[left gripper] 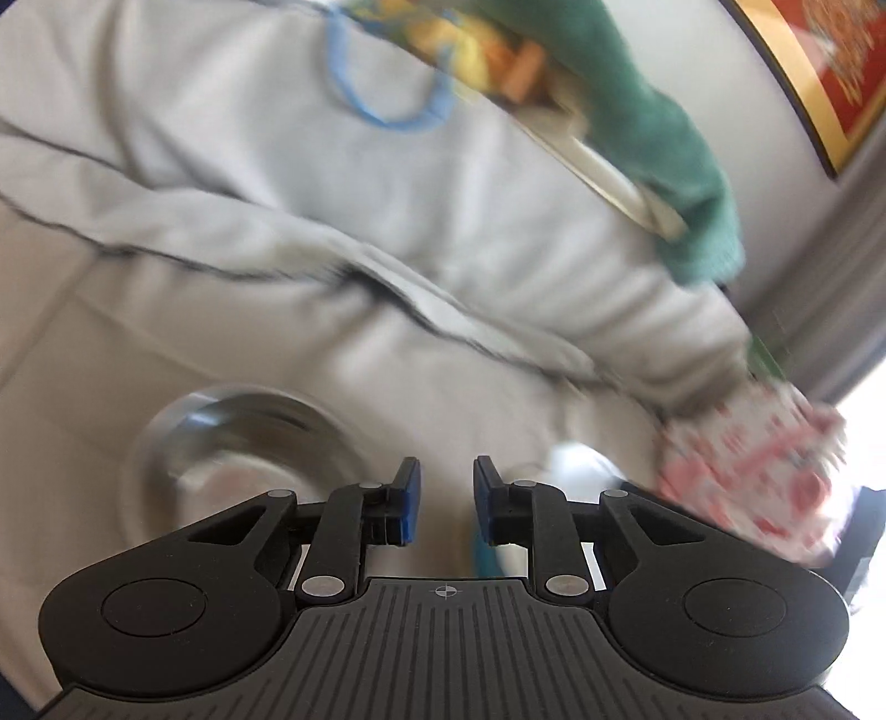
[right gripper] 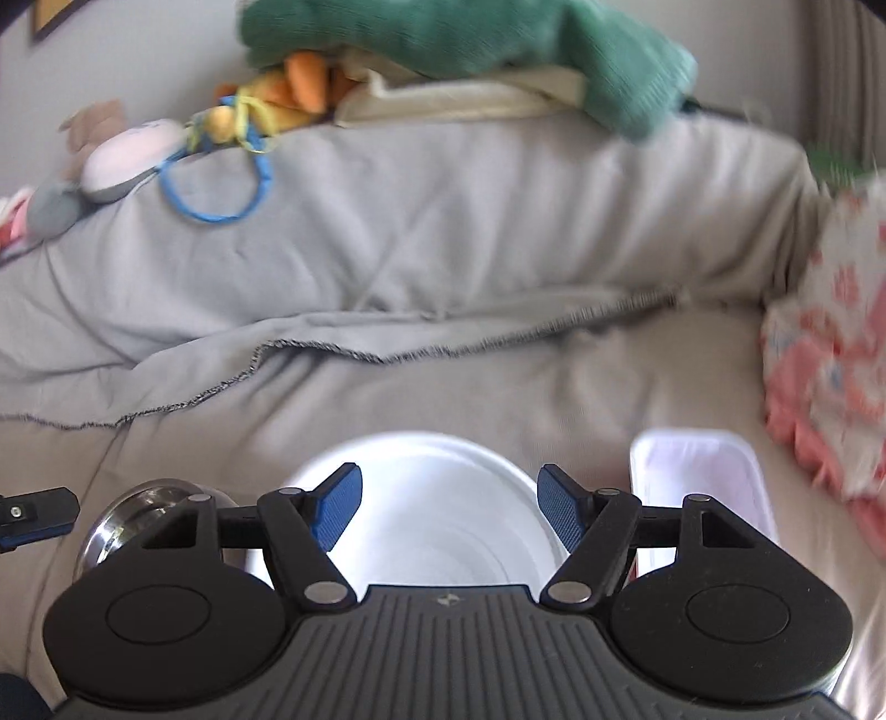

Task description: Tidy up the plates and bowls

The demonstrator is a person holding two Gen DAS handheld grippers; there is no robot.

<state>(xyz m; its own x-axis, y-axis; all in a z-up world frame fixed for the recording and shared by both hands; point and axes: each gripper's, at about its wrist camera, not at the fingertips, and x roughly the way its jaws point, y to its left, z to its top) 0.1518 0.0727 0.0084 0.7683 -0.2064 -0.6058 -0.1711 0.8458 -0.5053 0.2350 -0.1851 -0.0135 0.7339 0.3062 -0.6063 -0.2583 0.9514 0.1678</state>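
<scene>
A: Left wrist view, heavy motion blur. Left gripper (left gripper: pixel 446 501): jaws stand a narrow gap apart, blue pads face each other, nothing between them. Holding nothing.

B: Task items in that view?

A: Steel bowl (left gripper: pixel 243 443) at lower left of the frame, on the grey sofa cover (left gripper: pixel 277 194), just beyond the left finger. A white rounded shape at lower right centre, too smeared to name. Patterned pink-and-white cushion (left gripper: pixel 747 471) at right edge.

B: Right wrist view?

A: Right gripper (right gripper: pixel 448 507): jaws moderately wide, pads clear on both sides, gripping nothing. White bowl (right gripper: pixel 437 509) lies at bottom centre, seen between and behind the fingers; whether the pads touch its rim I cannot tell, they look apart from it. Steel bowl (right gripper: pixel 144 515) at lower left, just beside the white bowl. White rectangular tray (right gripper: pixel 703 476) at lower right, near the white bowl but apart.

B: Background?

A: Green cloth (right gripper: pixel 498 39) along the top edge over the sofa back, orange soft toy (right gripper: pixel 288 88) and blue loop (right gripper: pixel 221 188) at upper left, patterned cushion (right gripper: pixel 830 332) at right edge. A bit of the other gripper shows at the far left edge.
</scene>
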